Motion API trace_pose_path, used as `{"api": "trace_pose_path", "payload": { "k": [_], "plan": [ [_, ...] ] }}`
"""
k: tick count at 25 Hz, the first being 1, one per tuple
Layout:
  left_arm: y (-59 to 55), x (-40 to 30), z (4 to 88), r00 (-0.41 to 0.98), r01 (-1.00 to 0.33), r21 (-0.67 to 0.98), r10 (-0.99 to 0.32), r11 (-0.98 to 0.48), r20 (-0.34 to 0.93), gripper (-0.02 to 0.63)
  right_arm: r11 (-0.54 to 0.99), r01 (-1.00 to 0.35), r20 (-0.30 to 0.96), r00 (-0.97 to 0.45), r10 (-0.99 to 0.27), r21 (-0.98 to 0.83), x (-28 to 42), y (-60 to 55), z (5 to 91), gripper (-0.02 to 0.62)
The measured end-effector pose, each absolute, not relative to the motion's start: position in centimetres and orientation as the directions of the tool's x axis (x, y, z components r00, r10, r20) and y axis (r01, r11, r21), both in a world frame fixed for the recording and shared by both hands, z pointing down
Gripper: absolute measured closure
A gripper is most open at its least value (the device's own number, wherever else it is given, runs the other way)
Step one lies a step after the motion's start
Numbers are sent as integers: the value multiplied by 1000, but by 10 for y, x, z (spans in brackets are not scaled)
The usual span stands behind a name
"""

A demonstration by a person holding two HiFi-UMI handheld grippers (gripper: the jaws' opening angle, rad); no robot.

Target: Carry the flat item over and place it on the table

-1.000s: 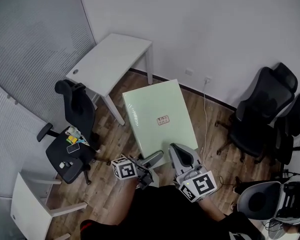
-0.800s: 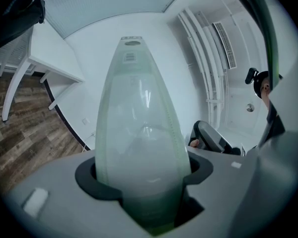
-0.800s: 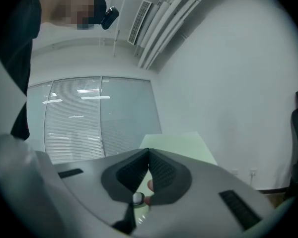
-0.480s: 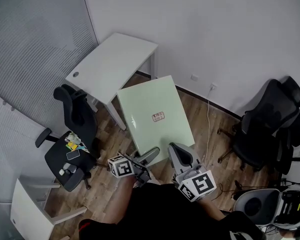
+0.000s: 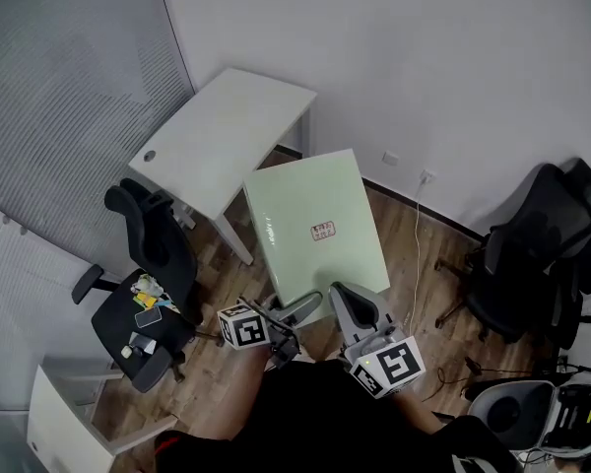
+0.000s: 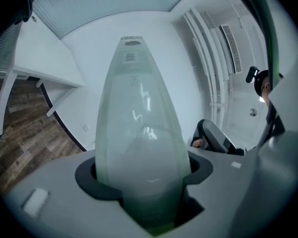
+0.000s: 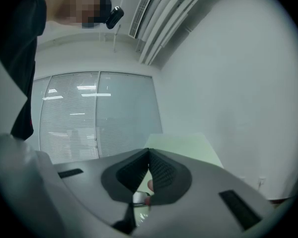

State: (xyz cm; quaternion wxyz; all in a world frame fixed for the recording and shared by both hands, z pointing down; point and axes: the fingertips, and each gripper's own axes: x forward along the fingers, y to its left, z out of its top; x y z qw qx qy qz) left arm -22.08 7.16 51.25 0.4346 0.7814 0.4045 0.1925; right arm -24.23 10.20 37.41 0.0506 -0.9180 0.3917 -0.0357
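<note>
so the carry looks under way: the pale green panel hangs level in front of the person, above the wood floor, its far corner near the white table but, as far as i can judge, not yet over the top

the left gripper is clamped on the panel's near edge; in the left gripper view the slab fills the gap between the jaws, which stand wide around its thickness

the right gripper sits at the same edge just beside it, and in its own view the ribbed pads meet at their tips with nothing thick between them, so it looks closed on itself; whether it nips the wrap or only braces the slab i cannot tell

to do this well, i would treat the left clamp as the real hold and move both hands as one, slab level, so it does not twist in the jaws

swing the far end clear of the table leg and the black chair at the left, bring it over the tabletop, lower it flat, and only then let go

the panel is a rigid rectangle, fairly thick, wrapped in clear glossy film that catches the light, with a small red-printed label near the middle of its upper face; the film may make it slippery
</note>
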Motion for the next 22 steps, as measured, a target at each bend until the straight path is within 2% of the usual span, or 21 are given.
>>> {"api": "trace_pose_path", "payload": {
  "k": [9,22],
  "plan": [
    [84,-186,532,610,423,852,793,-310,-14,287,-667,-732,41,669,-743,-138,-193,117,388,595],
    [118,-58,531,703,361,850,710,-384,22,287,-551,-821,46,551,-833,-149,-52,143,387,595]
  ]
}}
